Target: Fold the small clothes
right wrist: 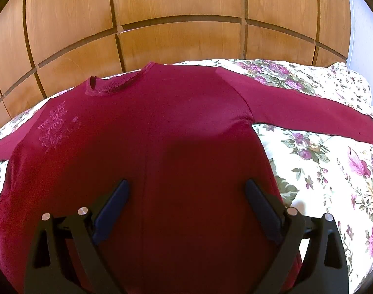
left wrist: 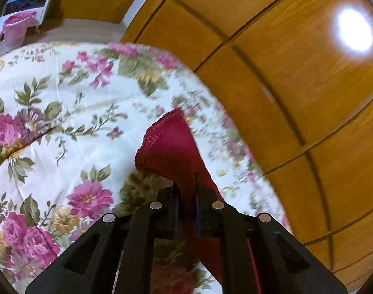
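Observation:
A dark red long-sleeved top [right wrist: 149,132] lies spread flat on the floral bedspread [right wrist: 321,161], neckline toward the wooden wardrobe, its right sleeve [right wrist: 296,107] stretched out. My right gripper [right wrist: 186,188] is open and empty, fingers spread just above the lower body of the top. In the left wrist view my left gripper [left wrist: 186,183] is shut on a fold of the red top [left wrist: 171,144], probably a sleeve end, and holds it lifted above the bedspread [left wrist: 51,127].
A wooden panelled wardrobe [right wrist: 176,17] stands right behind the bed's far edge. In the left wrist view a pink basket [left wrist: 15,31] and a white unit [left wrist: 29,0] stand on the floor beyond the bed.

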